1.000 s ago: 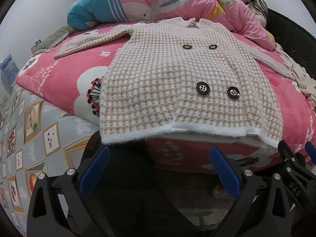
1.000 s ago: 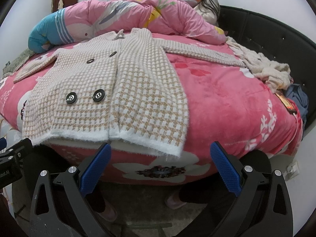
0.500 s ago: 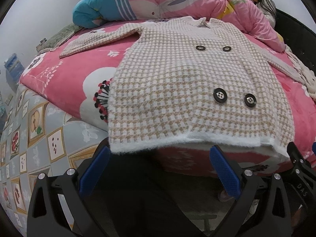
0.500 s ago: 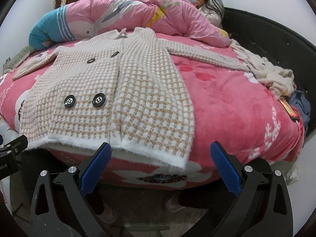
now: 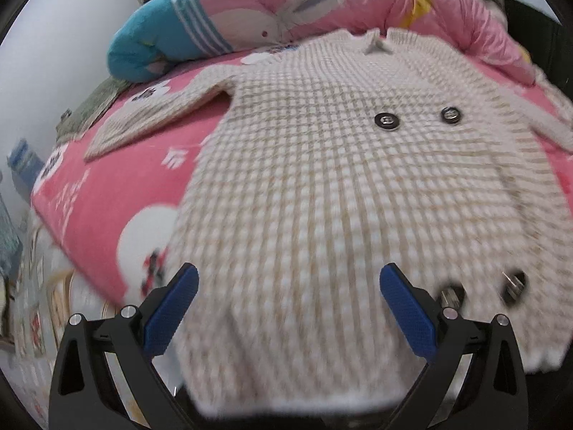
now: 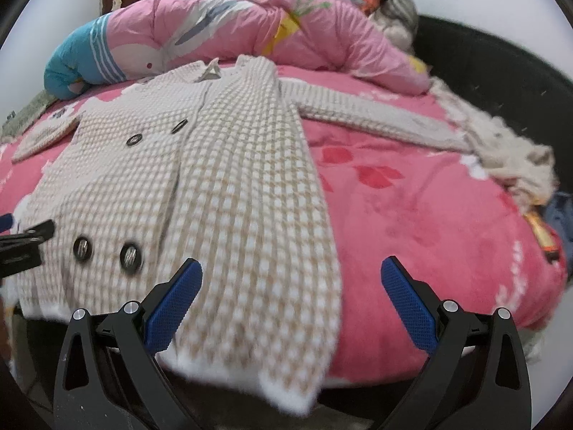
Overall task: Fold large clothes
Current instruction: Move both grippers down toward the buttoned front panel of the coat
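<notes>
coat [image 6: 200, 179] flat on bed [image 6: 412, 215], quilt [image 6: 286, 25] behind

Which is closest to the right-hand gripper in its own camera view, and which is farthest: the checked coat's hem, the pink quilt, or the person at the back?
From the right gripper:
1. Coat hem, at its left finger.
2. Pink quilt, heaped beyond the collar.
3. Person, back right, farthest.
</notes>
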A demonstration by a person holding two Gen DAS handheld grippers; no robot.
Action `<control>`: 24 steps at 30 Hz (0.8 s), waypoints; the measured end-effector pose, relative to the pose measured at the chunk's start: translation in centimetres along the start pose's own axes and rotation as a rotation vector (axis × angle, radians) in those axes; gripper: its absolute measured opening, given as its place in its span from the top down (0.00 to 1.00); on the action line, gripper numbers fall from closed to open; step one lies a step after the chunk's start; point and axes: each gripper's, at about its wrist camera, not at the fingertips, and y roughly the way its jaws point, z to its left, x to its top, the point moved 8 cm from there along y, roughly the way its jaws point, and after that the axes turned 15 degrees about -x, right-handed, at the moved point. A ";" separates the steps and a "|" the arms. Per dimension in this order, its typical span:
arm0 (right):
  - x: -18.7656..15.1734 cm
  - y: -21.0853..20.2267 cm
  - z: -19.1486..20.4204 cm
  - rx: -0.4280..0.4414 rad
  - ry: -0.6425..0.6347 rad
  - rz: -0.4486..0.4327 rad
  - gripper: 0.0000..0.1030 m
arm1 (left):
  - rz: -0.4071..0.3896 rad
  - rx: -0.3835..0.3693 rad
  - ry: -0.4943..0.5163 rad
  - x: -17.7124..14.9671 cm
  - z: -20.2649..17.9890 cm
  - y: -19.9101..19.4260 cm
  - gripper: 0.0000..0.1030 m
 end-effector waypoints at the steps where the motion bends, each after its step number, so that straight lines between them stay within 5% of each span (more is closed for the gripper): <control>1: 0.1 0.7 0.1 0.007 0.008 0.018 0.07 | 0.020 0.003 0.007 0.4 -0.1 1.2 0.03; 7: -1.2 5.8 0.7 0.081 0.034 0.169 0.07 | 0.047 -0.027 -0.008 0.5 0.5 3.8 0.03; 16: -2.9 5.9 0.0 0.183 0.077 0.102 0.06 | 0.062 -0.067 -0.022 0.3 1.3 4.4 0.03; 24: -2.4 5.9 -1.1 0.289 0.133 0.149 0.06 | 0.054 -0.092 -0.019 -0.7 1.6 3.3 0.03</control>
